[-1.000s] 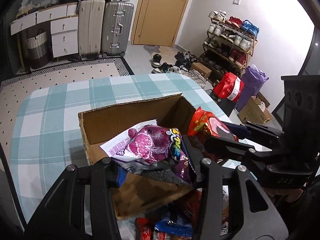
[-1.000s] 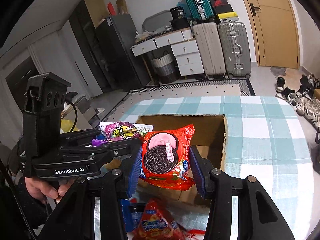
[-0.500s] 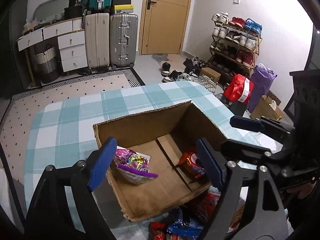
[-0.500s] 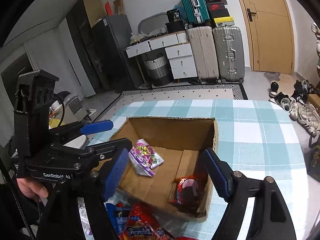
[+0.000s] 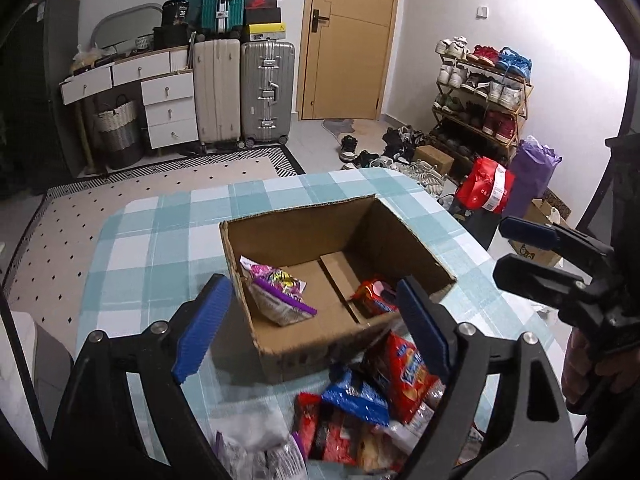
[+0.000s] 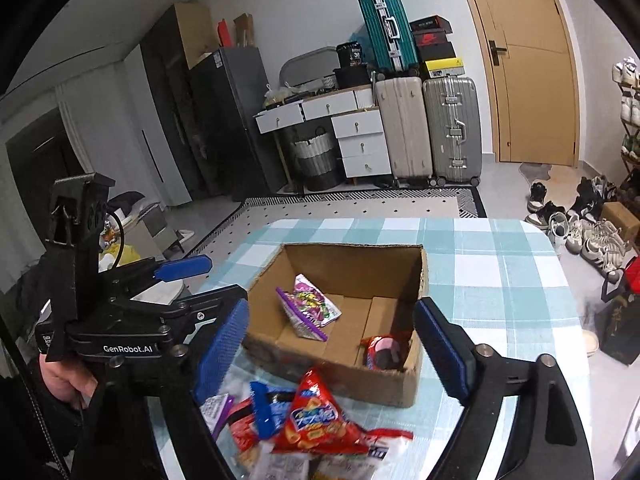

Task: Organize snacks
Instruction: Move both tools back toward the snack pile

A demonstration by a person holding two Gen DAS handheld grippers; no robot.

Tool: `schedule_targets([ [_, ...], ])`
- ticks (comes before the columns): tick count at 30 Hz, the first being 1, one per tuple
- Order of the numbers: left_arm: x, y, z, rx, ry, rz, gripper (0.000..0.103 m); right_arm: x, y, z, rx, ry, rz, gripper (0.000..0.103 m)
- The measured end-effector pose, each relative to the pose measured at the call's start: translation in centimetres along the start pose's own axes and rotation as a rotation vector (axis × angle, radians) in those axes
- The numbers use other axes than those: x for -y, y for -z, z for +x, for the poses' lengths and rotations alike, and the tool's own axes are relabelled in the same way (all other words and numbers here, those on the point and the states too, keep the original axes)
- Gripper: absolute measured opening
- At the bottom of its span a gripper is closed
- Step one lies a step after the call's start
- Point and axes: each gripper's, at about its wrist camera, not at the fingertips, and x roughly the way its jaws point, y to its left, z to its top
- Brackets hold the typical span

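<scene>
Cardboard box (image 5: 332, 280) sits mid-frame on the checked bench (image 5: 160, 248), top open. I count two items inside: a purple-and-pink snack bag (image 5: 276, 292) leaning against the box's left wall, and a red cookie packet (image 5: 374, 298) low in the lower-right corner. In the right wrist view the same pair show: purple bag (image 6: 308, 310) left of centre, red packet (image 6: 382, 354) at the near right corner.

Loose snack pile (image 5: 360, 408) lies on the bench at the bottom of the frame, just outside the box's near wall.

My left gripper (image 5: 316, 328) and right gripper (image 6: 336, 348): jaws wide and opening, pads gripping nothing.
</scene>
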Motion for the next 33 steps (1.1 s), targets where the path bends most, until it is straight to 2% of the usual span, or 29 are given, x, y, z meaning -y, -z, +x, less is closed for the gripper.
schedule_targets([
  [7, 0.8, 1.8, -3.4, 0.011, -0.03, -0.006, 0.09, -1.7, 1.1, -2.8, 0.016, 0.012, -0.011, 0.09],
  [11, 1.0, 2.8, -5.3, 0.027, -0.042, -0.032, 0.102, -2.9, 1.8, -4.2, 0.02, 0.018, -0.029, 0.092],
  [21, 2.1, 5.0, -8.6, 0.044, -0.064, -0.042, 0.102, -5.3, 3.8, -7.0, 0.025, 0.019, -0.041, 0.097],
  [33, 2.5, 9.2, -11.3, 0.067, -0.102, -0.085, 0.102, -6.6, 8.0, -9.2, 0.009, 0.018, -0.037, 0.099],
])
